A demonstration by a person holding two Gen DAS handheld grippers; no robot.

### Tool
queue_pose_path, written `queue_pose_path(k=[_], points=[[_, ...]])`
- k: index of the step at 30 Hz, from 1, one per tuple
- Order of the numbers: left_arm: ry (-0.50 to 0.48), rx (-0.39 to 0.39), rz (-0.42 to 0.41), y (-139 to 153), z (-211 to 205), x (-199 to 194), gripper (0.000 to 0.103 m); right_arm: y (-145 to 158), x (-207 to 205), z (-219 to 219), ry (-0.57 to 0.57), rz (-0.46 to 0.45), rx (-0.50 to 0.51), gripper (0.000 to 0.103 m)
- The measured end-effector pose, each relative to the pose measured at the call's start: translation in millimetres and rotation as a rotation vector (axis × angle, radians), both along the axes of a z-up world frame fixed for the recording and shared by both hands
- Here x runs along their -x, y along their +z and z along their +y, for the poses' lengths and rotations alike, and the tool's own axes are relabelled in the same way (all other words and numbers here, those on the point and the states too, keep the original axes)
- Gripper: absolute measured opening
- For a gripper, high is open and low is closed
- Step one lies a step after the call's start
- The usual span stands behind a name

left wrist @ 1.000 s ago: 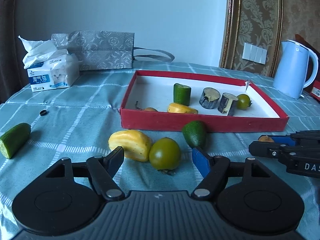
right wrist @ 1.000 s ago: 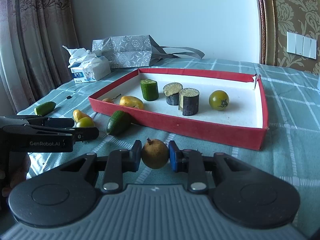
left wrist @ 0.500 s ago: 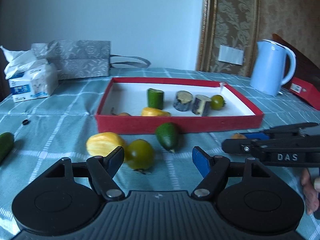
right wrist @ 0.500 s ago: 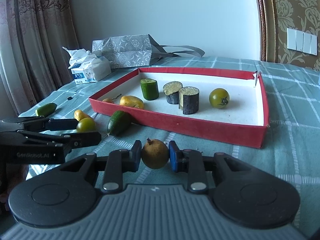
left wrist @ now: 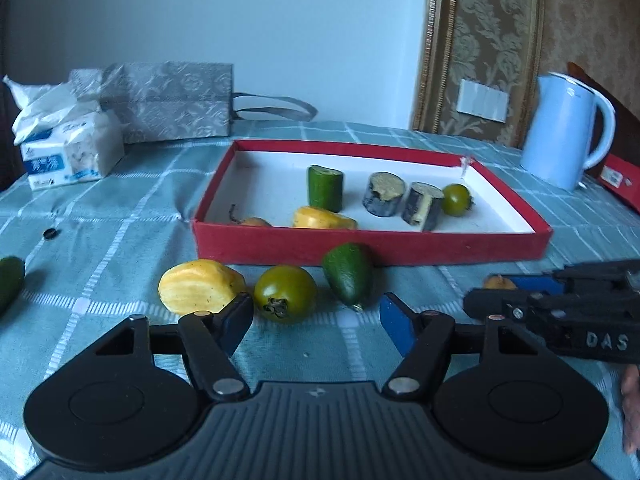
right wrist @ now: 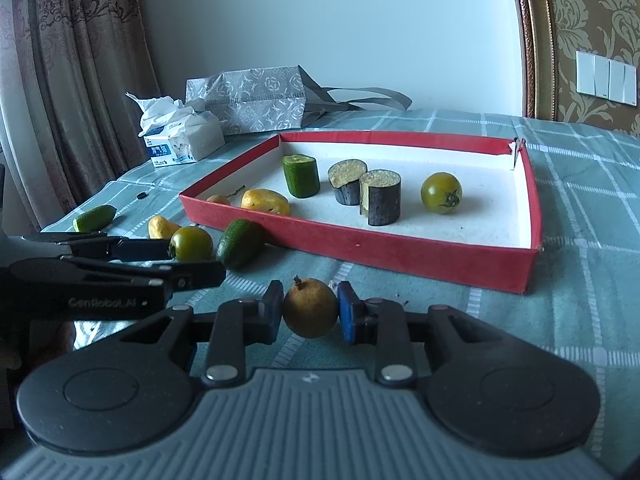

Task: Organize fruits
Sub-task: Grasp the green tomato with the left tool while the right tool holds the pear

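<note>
Right gripper [right wrist: 310,310] clamped on small brown fruit [right wrist: 310,307], just off red tray's [right wrist: 360,250] near wall. Left gripper [left wrist: 316,320] closing, nothing between pads; green tomato [left wrist: 285,293] just ahead on tablecloth [left wrist: 120,216].

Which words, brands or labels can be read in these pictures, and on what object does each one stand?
"DAS": on the right gripper, side seen from the left wrist.
"GenRobot.AI": on the left gripper, side seen from the right wrist.
Tissue pack: blue label, print too blurred to read.
Red box beside the kettle: white label, too small to read.
</note>
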State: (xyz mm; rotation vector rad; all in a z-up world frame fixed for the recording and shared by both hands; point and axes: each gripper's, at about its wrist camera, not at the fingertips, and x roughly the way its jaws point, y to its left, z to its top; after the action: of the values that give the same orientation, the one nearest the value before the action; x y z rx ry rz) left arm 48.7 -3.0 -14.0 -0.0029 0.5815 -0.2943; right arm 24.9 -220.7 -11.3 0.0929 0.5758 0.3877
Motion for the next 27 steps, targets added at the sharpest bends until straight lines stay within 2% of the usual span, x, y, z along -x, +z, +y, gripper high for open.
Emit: queue_pose_path(k=[4,7,20,23,27], points=[[0.022,0.009,-0.008,1,2,-2,0.070,0,0,1,0.000,0.001,0.001,0.028],[0.033,0.032,0.017,-1,6,-7,0.067,0,0,1,0.000,0.001,0.001,0.028],[0.019,0.023,0.016,-1,3,-7,0.065,-4,-3,-1,0.002,0.049,-0.011,0.029],[0.023,0.023,0.012,-1,3,-7,0.065,-3,-1,5,-0.003,0.041,0.032,0.029],[-0.001,0.010,-0.003,0,-1,-4,0.054,-2,3,9,-0.005,0.023,0.066,0.027]])
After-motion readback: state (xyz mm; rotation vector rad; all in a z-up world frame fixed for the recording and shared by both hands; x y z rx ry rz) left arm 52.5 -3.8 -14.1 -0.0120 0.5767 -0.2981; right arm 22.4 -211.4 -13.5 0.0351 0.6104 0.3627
